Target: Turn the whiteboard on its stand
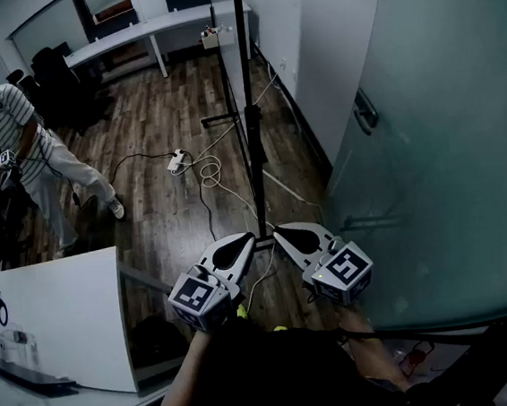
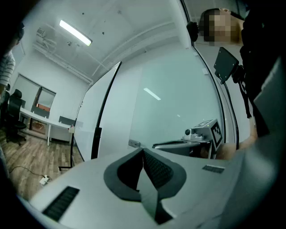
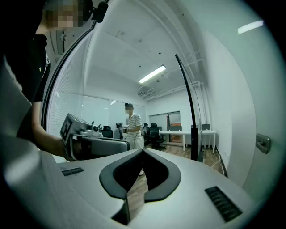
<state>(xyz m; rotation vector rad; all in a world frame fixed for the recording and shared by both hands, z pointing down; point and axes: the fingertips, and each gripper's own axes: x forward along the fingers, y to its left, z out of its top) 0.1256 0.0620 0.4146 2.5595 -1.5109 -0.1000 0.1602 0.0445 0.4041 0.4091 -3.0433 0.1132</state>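
Observation:
The whiteboard [image 1: 249, 108] stands edge-on in the head view, a thin black upright line, with its stand's foot [image 1: 223, 119] on the wooden floor. My left gripper [image 1: 249, 240] is shut and empty just left of the board's near edge. Shut and empty as well, my right gripper [image 1: 280, 232] sits just right of that edge. I cannot tell whether either tip touches the frame. In the left gripper view the closed jaws [image 2: 143, 150] point past the board's black frame [image 2: 103, 112]. The right gripper view shows its closed jaws [image 3: 143, 151] with the board's edge [image 3: 192, 112] to the right.
A glass wall with a door handle [image 1: 365, 110] runs close on the right. A person in a striped shirt [image 1: 13, 124] stands at the left. A white table [image 1: 68, 325] is near left. A power strip [image 1: 177, 160] and cables lie on the floor; a desk [image 1: 154, 26] stands at the back.

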